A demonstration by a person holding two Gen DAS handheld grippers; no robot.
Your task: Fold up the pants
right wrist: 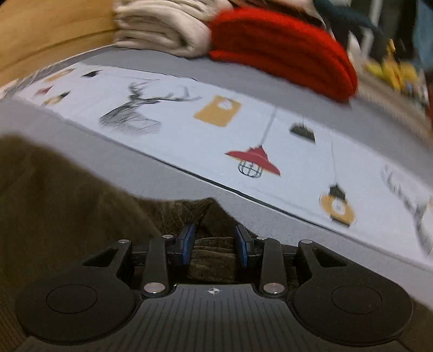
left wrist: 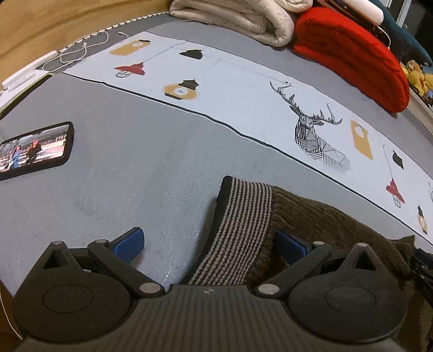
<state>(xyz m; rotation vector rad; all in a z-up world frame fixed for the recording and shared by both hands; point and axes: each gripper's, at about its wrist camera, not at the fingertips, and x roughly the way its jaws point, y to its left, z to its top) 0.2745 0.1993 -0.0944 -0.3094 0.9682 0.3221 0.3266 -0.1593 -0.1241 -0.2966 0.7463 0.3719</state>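
Note:
Dark olive-brown pants (left wrist: 333, 224) lie on the grey bed sheet (left wrist: 135, 168). Their striped black-and-grey waistband (left wrist: 240, 230) runs between the blue pads of my left gripper (left wrist: 208, 243). The left jaws stand wide apart, one pad on the bare sheet, the other resting on the fabric. In the right wrist view the same pants (right wrist: 54, 195) fill the lower left. My right gripper (right wrist: 215, 238) has its jaws partly closed around a bunched fold of the pants fabric (right wrist: 213, 254). That view is motion-blurred.
A phone (left wrist: 35, 150) playing video lies at the left. A white charger cable (left wrist: 78, 51) lies at the far left edge. A folded beige blanket (left wrist: 232, 19) and a red blanket (left wrist: 354, 54) sit at the back, past a printed light-blue sheet (left wrist: 243, 89).

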